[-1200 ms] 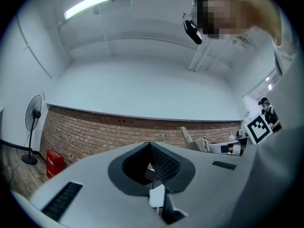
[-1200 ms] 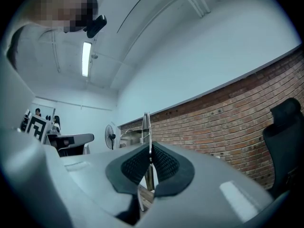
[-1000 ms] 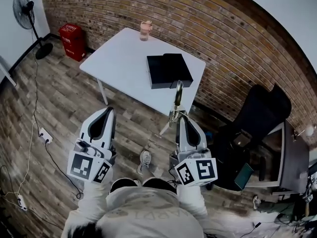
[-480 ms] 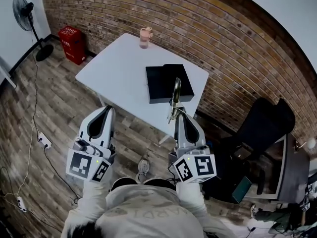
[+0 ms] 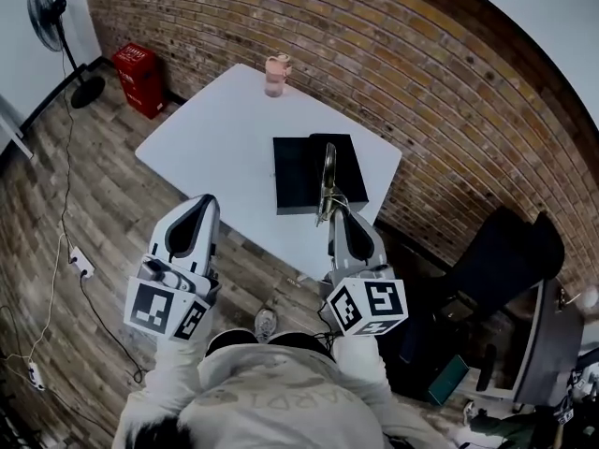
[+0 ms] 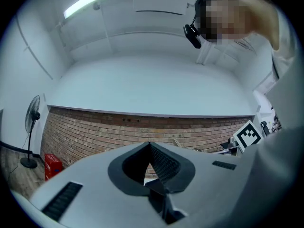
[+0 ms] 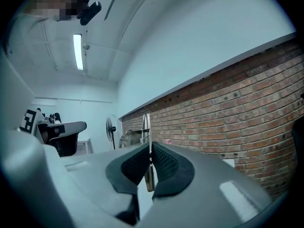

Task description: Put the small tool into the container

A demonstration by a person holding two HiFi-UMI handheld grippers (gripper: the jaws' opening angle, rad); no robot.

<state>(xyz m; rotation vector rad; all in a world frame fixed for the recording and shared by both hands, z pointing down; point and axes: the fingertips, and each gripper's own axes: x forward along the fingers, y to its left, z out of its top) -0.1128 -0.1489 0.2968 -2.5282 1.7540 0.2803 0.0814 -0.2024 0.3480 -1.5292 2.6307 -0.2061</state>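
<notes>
A flat black container (image 5: 301, 171) lies on the white table (image 5: 215, 129), near its right edge. My right gripper (image 5: 334, 211) is shut on a slim metal tool (image 5: 328, 178) that sticks out forward, its tip over the container's near right part. In the right gripper view the tool (image 7: 147, 127) stands upright, clamped between the dark pads of the right gripper (image 7: 150, 148). My left gripper (image 5: 200, 204) hovers level over the floor just short of the table's near edge. The left gripper (image 6: 149, 147) has its pads together with nothing between them.
A pink cup (image 5: 276, 73) stands at the table's far edge. A brick wall runs behind the table. A red box (image 5: 140, 78) and a fan (image 5: 47, 12) are at the far left, a black office chair (image 5: 510, 251) at the right. Cables (image 5: 65, 204) cross the wooden floor.
Both grippers have moved forward towards the table. The tool's tip, earlier short of the table's edge, now reaches over the black container.
</notes>
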